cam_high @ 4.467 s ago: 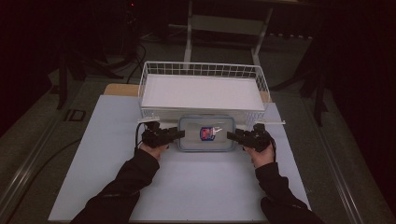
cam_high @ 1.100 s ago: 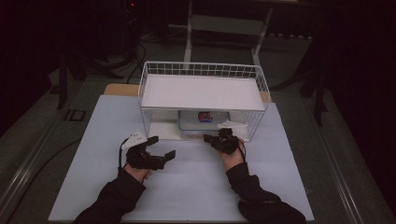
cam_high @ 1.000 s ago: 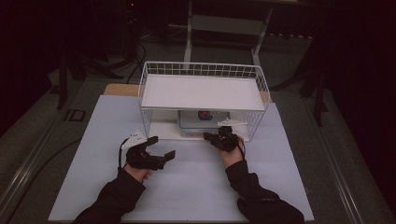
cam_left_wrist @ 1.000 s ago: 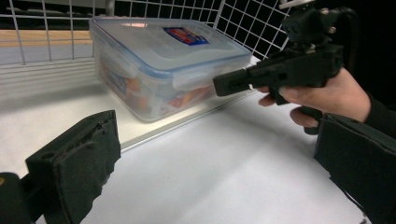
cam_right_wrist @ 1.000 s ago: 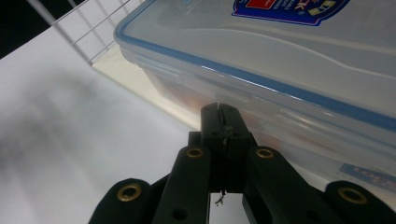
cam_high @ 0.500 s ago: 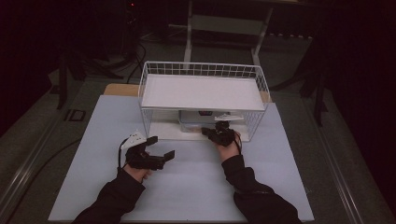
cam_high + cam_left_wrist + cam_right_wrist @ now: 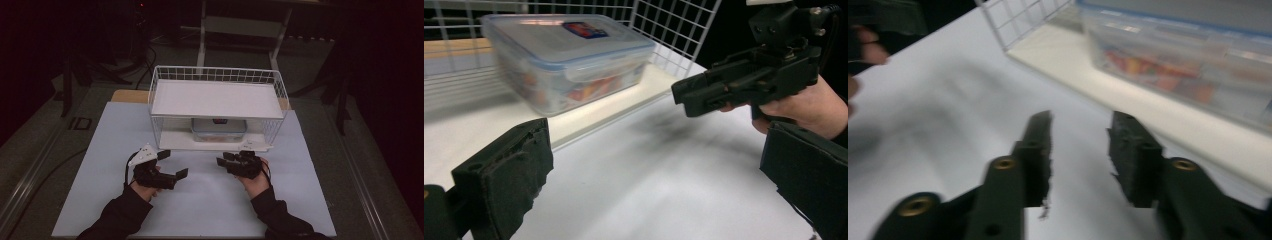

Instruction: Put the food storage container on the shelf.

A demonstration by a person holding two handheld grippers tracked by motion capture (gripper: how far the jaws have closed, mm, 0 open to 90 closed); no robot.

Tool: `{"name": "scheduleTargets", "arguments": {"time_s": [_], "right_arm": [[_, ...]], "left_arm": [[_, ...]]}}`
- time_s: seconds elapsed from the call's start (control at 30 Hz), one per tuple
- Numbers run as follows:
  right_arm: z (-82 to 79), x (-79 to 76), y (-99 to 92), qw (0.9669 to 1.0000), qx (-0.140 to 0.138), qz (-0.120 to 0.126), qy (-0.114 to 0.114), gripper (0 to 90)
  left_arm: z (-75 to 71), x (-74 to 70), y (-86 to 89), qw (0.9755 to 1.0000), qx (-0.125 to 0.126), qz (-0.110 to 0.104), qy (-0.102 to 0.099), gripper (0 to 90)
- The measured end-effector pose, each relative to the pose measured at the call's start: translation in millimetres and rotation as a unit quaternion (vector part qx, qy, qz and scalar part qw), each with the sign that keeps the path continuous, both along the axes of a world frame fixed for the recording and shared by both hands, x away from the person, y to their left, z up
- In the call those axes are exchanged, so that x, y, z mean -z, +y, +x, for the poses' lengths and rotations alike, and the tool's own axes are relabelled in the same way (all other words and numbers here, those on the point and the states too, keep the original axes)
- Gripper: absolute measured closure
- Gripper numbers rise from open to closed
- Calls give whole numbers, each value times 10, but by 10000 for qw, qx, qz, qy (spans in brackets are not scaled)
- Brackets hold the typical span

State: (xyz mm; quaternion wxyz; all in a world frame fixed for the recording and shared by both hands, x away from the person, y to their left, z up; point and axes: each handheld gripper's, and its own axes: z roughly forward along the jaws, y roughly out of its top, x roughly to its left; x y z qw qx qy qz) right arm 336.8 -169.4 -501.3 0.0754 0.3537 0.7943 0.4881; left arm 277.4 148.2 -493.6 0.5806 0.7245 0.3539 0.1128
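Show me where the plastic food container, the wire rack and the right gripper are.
plastic food container (image 7: 569,42), left gripper view, on its clear lid.
wire rack (image 7: 215,75), high view, on its back rim.
right gripper (image 7: 1079,150), right gripper view, midway between its open jaws.

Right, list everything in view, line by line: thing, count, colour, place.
Wire rack: one, white, far half of the mat, two levels.
Food container: one, clear with blue-edged lid, on the rack's lower shelf; colourful contents.
Mat: one, pale, covering the table.
Left gripper: one, black, on the mat before the rack, jaws open, empty.
Right gripper: one, black, near the shelf edge, jaws just opened, nothing between them.
Sleeves: two, dark, bottom edge.
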Motion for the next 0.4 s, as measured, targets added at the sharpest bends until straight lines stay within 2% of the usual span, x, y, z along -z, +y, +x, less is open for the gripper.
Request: {"name": "scheduleTargets", "arguments": {"time_s": [0.03, 0.07, 0.1, 0.13, 0.17, 0.27, 0.4], "right_arm": [[-43, 0, -24, 10000, -4, 31, 4, 546], [-119, 8, -54, 10000, 4, 63, -21, 480], [-119, 8, -54, 10000, 4, 63, -21, 480], [-230, 30, -96, 10000, 12, -11, -59, 388], [-230, 30, -96, 10000, 12, -11, -59, 388], [-346, 3, -217, 9998, 17, 199, 36, 241], [-448, -13, -323, 9997, 32, 218, 39, 180]], "left_arm": [[0, 0, 0, 10000, 0, 0, 0, 5], [-31, -2, -17, 10000, 53, 41, -27, 4], [-31, -2, -17, 10000, 53, 41, -27, 5], [-57, 5, -28, 9999, 93, 62, -68, 5], [-57, 5, -28, 9999, 93, 62, -68, 5], [-73, 10, -39, 9998, 152, 71, -74, 5], [-75, 7, -53, 9998, 173, 61, -106, 5]]}}
